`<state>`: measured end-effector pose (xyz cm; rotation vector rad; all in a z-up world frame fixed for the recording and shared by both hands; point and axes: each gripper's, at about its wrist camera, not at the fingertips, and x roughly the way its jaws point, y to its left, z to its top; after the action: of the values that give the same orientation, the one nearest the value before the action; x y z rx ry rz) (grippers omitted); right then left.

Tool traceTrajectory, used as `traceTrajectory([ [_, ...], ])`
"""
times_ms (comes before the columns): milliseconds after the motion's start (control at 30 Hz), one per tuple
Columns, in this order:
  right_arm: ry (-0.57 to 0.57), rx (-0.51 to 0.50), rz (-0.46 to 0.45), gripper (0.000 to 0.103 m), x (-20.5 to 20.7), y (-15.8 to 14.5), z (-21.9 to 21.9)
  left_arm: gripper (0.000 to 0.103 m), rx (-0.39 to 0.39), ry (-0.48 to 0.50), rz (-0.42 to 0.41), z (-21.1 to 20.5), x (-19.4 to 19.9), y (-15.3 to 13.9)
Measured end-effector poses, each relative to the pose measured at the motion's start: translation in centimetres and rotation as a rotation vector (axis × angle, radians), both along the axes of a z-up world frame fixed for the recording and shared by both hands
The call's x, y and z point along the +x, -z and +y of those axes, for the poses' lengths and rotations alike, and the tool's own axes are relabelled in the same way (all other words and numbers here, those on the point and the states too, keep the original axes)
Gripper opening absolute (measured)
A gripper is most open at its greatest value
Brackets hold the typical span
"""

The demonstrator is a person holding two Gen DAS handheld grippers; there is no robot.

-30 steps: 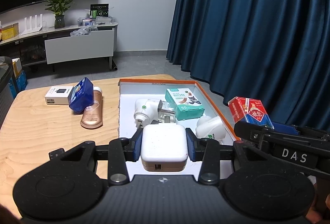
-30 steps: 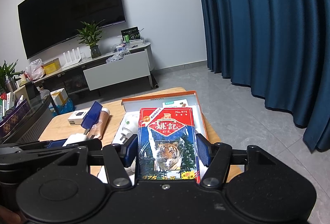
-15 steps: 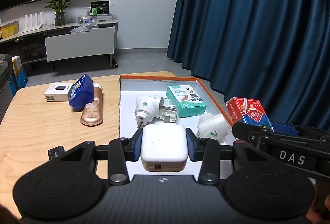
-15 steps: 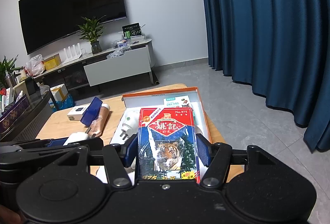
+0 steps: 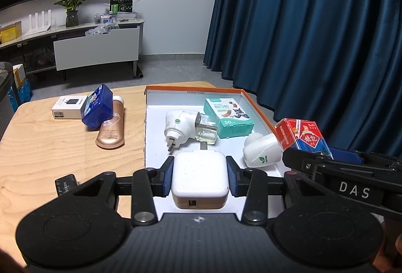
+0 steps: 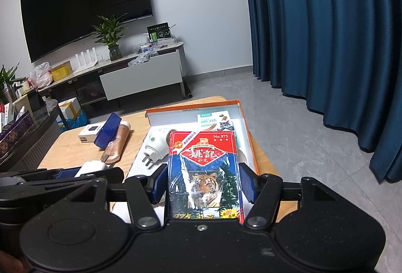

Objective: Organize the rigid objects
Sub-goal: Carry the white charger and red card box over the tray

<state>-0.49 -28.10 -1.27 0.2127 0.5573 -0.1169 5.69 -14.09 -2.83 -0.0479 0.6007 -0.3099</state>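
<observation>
Two loads are in the air at once, and that is the main hazard. The left gripper [image 5: 200, 178] is clamped on a white, rounded-square plastic charger block [image 5: 200, 176], its blue pads pressed to the block's two side faces. The right gripper [image 6: 203, 186] is clamped on a flat red-and-blue card pack with a tiger picture [image 6: 204, 172], which juts far forward past its fingertips. Both hover over the near end of the shallow white cardboard tray with the orange rim [image 5: 253, 103].

Ahead of the left fingers the tray is crowded: a white plug-in vaporiser with a clear bottle [image 5: 187, 126] lies just beyond the fingertips, a teal plaster box [image 5: 227, 118] sits further ahead and to the right, and a white rounded plastic shell with a leaf mark [image 5: 262, 149] lies just off the right fingertip. Lowering the charger straight forward would likely knock the vaporiser's prongs or land on top of it.

The long overhang of the card pack gives leverage; a nudge against the tray rim or the white shell could twist it in the pads. The two grippers sit close side by side, so a sideways correction risks them colliding.

Left of the left fingers, a white carton [image 5: 69, 109], a blue box [image 5: 98, 109] and a copper-coloured tube [image 5: 110, 131] wait on the wooden table [image 5: 50, 154].
</observation>
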Motion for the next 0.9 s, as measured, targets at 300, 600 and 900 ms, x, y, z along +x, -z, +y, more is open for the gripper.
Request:
traceTrajectory([
  [300, -0.004, 0.000, 0.023, 0.071, 1.1, 0.5, 0.0, 0.042, 0.001, 0.002, 0.019, -0.1, 0.5, 0.5],
  [600, -0.005, -0.002, 0.046, 0.071, 1.8, 1.4, 0.0, 0.042, 0.001, 0.001, 0.039, 0.0, 1.1, 1.3],
  [900, -0.005, -0.003, 0.065, 0.071, 2.6, 2.0, -0.2, 0.042, 0.005, 0.004, 0.052, -0.1, 1.5, 1.8],
])
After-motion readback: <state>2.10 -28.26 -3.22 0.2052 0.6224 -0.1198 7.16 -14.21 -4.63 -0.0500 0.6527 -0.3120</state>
